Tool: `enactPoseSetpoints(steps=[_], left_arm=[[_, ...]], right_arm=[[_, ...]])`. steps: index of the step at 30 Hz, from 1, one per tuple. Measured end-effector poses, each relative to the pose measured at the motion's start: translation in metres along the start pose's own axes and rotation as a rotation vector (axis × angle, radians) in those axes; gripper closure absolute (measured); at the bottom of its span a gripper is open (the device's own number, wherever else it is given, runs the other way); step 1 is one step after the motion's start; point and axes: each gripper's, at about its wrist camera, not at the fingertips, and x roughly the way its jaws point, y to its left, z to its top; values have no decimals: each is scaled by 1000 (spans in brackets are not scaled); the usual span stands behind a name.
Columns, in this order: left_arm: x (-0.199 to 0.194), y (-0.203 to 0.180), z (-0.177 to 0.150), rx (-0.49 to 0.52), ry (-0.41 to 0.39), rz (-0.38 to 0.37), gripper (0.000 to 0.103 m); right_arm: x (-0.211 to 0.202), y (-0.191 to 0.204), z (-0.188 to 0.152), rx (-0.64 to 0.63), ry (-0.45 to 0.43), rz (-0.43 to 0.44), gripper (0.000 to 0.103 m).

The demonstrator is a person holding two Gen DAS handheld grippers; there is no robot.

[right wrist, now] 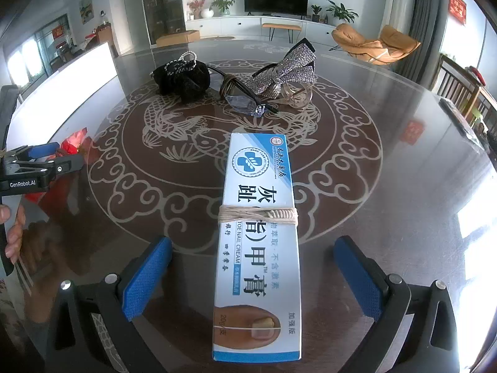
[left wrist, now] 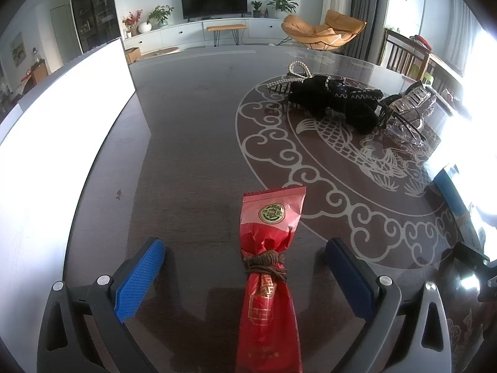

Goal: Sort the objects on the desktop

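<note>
A red snack packet (left wrist: 270, 267), bound with brown twine, lies on the dark table between the wide-apart fingers of my left gripper (left wrist: 245, 258); neither pad touches it. A white and blue nail-cream box (right wrist: 259, 233), wrapped with pale string, lies flat between the spread fingers of my right gripper (right wrist: 253, 259), also untouched. Further back lie a black scrunchie (right wrist: 181, 79), a rhinestone bow clip (right wrist: 290, 68), glasses (right wrist: 248, 104) and a pearl hair claw (left wrist: 292, 76). The left gripper (right wrist: 46, 155) shows at the right wrist view's left edge, over the red packet (right wrist: 74, 141).
The table (left wrist: 192, 143) is dark glass with a pale fish-and-cloud pattern. A white board (left wrist: 59, 124) stands along its left side. A person's hand (right wrist: 12, 233) grips the left tool. Wooden chairs (right wrist: 456, 87) stand at the right; a living room lies beyond.
</note>
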Motion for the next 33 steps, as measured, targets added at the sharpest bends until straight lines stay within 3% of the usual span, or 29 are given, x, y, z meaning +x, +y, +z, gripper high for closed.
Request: enactPoseSetpoints(steps=[33], left_arm=[[-6,1,-6,-10,-5,7,0]], right_arm=[[0,3,-1,-2,-2,-4,0]])
